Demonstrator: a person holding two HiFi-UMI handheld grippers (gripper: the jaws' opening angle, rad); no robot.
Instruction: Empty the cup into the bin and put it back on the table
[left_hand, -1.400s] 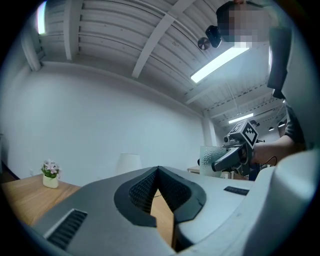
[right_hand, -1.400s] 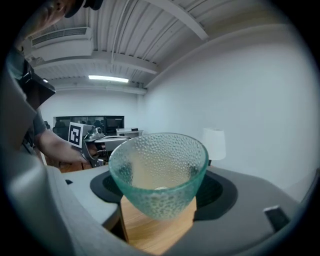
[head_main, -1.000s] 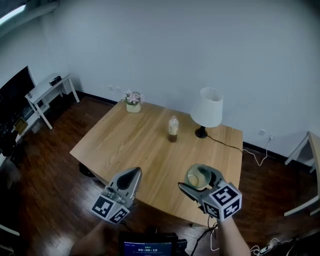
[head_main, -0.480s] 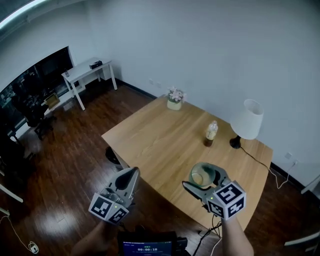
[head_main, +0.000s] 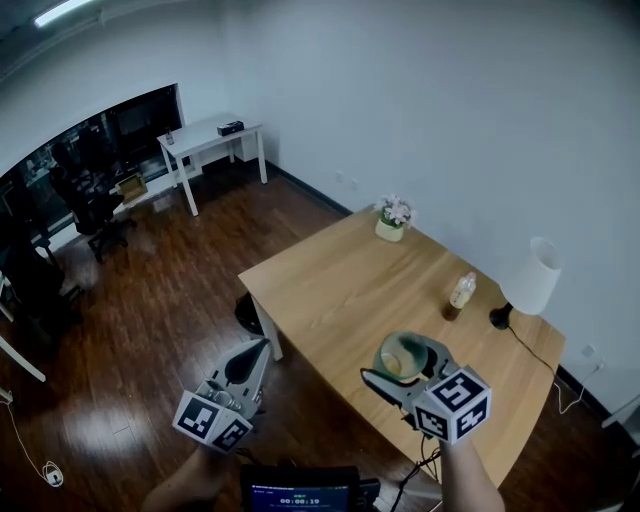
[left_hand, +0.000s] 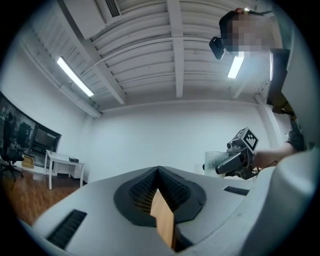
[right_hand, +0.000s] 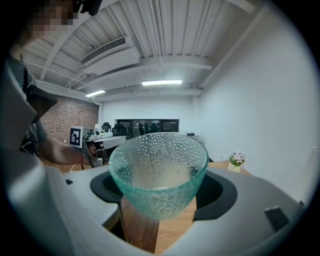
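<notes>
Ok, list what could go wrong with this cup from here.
1. The glass cup sits upright in the right tool, gripped only by its sides. Tipping it could let it slip onto the wooden floor.
2. The likely bin is partly tucked under the table corner, so contents could miss it.
3. Setting it back near the bottle or lamp risks a knock.
</notes>
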